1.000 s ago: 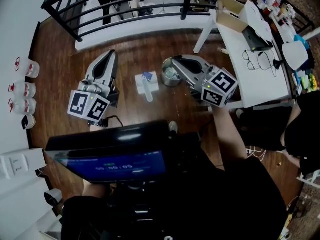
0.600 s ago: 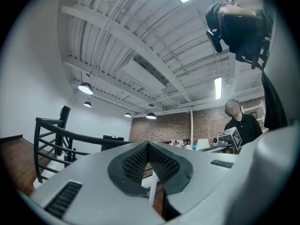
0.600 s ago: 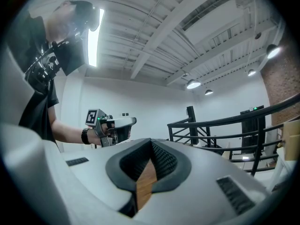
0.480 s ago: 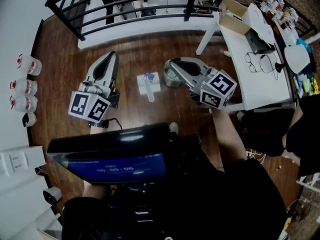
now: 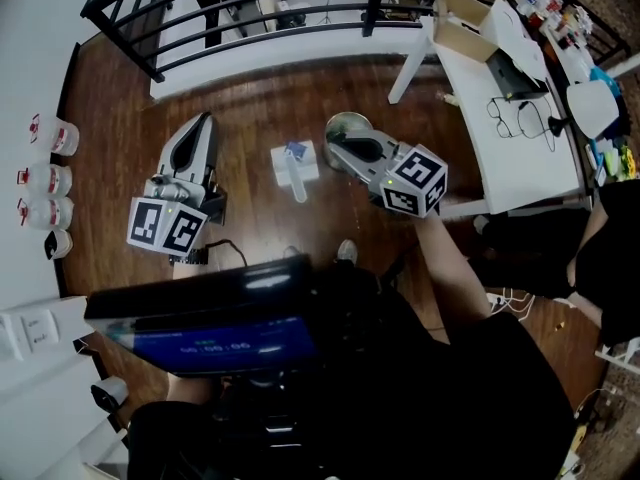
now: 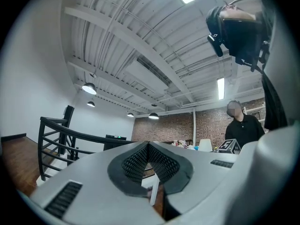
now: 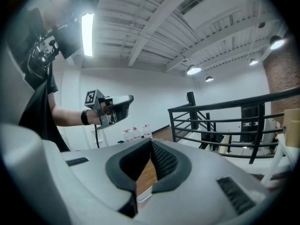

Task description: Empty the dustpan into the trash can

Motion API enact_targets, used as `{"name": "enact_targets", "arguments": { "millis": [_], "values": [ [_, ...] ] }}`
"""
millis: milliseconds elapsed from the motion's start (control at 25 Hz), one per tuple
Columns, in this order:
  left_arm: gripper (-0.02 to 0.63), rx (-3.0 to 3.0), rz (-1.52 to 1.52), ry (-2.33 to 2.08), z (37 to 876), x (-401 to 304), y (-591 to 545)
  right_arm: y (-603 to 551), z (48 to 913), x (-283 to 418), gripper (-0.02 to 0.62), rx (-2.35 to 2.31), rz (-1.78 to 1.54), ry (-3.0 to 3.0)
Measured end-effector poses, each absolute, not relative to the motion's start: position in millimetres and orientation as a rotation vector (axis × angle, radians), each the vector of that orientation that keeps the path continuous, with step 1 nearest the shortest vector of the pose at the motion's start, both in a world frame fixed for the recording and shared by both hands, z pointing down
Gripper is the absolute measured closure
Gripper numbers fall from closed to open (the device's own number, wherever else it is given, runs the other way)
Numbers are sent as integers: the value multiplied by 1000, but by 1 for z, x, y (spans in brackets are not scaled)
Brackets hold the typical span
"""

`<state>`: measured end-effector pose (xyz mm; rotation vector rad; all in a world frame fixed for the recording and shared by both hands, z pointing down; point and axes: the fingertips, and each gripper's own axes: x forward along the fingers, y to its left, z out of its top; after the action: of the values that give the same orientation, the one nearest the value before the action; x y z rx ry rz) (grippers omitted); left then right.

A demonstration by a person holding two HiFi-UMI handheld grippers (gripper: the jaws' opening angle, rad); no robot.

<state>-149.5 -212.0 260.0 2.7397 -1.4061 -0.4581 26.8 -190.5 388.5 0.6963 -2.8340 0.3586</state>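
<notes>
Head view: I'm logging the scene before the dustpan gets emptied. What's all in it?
dustpan: one, white, on the floor between the grippers
trash can: one, silver, on the floor right of the dustpan
bottles: three, clear with red labels, by the left wall
table: one, white, at right
glasses: one pair, dark, on the table
railing: one, black, along the top
screen: one, black, at bottom
left gripper: one, grey, left of the dustpan, shut, empty
right gripper: one, grey, by the trash can, shut, empty
</notes>
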Motion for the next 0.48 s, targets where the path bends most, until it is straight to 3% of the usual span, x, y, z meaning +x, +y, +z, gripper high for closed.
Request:
{"name": "enact_targets", "arguments": {
  "millis": [80,160,200,480],
  "values": [
    [604,2735,-454,-1420,261,-156,-209,-186,410,20,537,617,424,-2841],
    [604,2724,-434,-1438,264,-163,-206,-180,439,10,425,494,522,-2837],
    [604,2716,-422,-1447,266,-167,-204,-178,457,7,401,445,578,-2821],
    [592,2626,-391,-1517,281,-195,-192,-165,586,-23,333,211,992,-2595]
  ]
}}
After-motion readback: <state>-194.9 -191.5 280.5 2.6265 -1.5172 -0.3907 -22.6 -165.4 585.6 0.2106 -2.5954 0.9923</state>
